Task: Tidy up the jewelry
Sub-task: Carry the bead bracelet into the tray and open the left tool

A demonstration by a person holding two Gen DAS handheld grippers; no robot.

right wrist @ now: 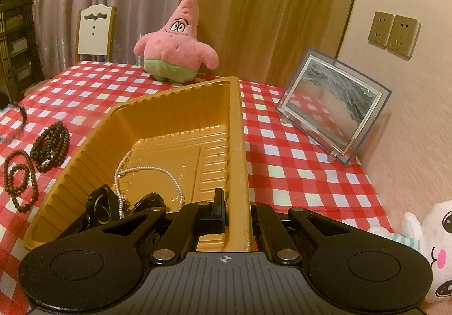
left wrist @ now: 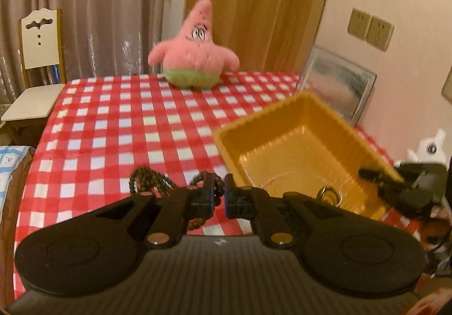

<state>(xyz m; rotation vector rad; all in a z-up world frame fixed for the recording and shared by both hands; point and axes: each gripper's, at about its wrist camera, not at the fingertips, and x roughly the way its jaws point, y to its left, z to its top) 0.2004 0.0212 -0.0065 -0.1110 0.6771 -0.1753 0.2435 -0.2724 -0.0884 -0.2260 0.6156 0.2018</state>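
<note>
Gripping a dark-brown wooden bead strand, the left gripper is nearly closed; the right gripper clamps the near wall of the gold plastic tray. Stowed inside: white pearl necklace. Remaining left on the checked tablecloth: dark bead bracelets.

Warm, dim light — grey curtains fill the upper left, a wooden door the centre, a pink wall with twin sockets right; a white chair stands far left.
</note>
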